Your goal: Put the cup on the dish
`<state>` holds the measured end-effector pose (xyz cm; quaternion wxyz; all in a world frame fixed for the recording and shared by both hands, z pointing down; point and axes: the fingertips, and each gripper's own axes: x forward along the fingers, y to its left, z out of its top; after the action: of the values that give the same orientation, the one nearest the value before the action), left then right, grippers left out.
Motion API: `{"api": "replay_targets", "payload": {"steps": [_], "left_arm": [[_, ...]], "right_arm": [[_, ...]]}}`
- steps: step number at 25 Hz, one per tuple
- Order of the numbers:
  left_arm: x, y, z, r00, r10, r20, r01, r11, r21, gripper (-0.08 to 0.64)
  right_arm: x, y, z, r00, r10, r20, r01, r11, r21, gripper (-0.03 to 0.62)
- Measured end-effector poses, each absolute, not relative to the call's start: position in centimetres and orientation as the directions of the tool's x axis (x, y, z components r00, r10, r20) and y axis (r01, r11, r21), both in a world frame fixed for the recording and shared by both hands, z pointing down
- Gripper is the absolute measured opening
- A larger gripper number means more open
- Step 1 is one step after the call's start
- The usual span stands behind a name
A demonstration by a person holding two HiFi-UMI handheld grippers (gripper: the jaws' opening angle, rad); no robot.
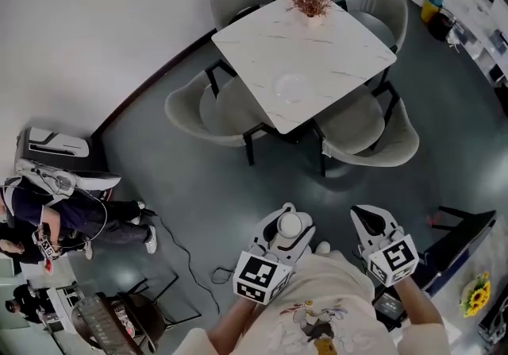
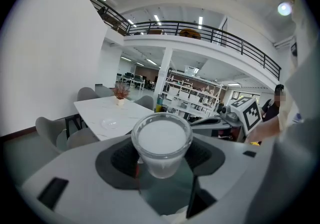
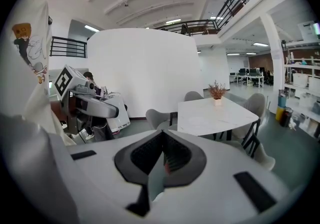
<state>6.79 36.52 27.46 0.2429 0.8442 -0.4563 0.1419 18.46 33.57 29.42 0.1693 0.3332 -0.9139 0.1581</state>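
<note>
While well short of the table (image 1: 329, 48), held cup (image 2: 161, 138) mouth up, pinched in left gripper (image 1: 290, 228) | held right gripper (image 3: 161, 158) pressed together, empty | judged transport step | next needed: closing on dish (image 1: 291, 88) far ahead of the jaws, lowering cup level, then spreading jaws.

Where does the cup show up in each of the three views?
Head view: cup bottom centre, held between jaws.
Left gripper view: cup dead centre, clamped between the jaws.
Right gripper view: not visible.
Shared landmark: white table with potted plant.
</note>
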Motion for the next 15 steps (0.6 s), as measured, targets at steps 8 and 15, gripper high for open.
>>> {"api": "replay_targets", "payload": {"steps": [8,15], "left_arm": [[0.2,33.0,27.2,0.529,-0.727,0.438,-0.848,-0.444,0.289,0.268],[-3.9,31.4,28.6,0.546,-0.712,0.442,-0.837,-0.468,0.281,0.268]], "right_arm": [[13.5,29.2,29.0,-0.697,-0.575,0.428,-0.682,0.715,-0.151,0.005],[9.6,26.9,29.8,-0.685,-0.584,0.436,-0.691,0.711,-0.133,0.005]]}}
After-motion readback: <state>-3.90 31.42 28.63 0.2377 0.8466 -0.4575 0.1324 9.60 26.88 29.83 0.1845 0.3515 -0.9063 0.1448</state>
